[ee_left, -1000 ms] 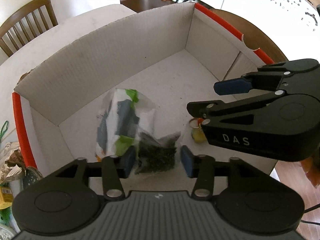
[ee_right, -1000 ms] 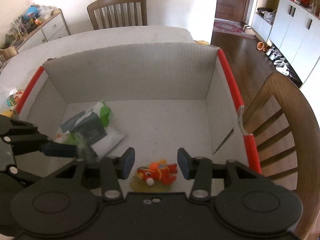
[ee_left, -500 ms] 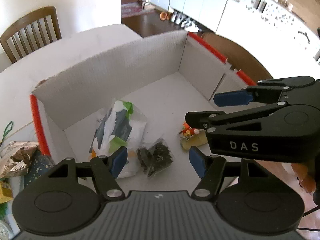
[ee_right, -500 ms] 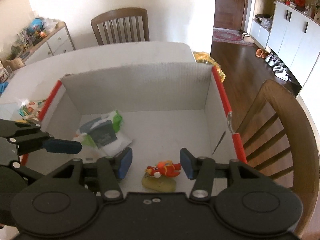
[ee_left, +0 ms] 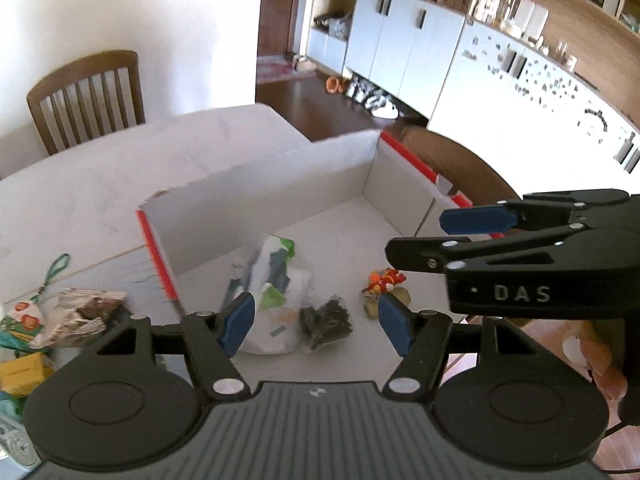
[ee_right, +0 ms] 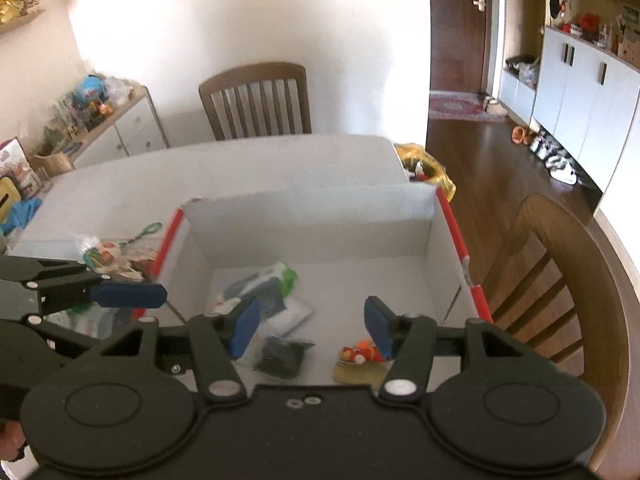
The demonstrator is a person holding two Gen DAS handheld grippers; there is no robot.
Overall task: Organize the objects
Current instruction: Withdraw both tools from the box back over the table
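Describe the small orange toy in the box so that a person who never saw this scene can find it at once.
Start from the white cardboard box with red-taped edges on the table. On its floor lie three things: a white and green packet, a clear bag of dark bits, and the orange toy nearest the side by the wooden chair. It is the only bright orange figure, lying on a yellowish patch.

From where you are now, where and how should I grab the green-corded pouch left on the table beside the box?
Best bet is the green cord loop: it lies clear of the pouch and the packets beside it. Come down from above with the left gripper, jaws across the cord; the soft pouch body looks harder to pinch cleanly.
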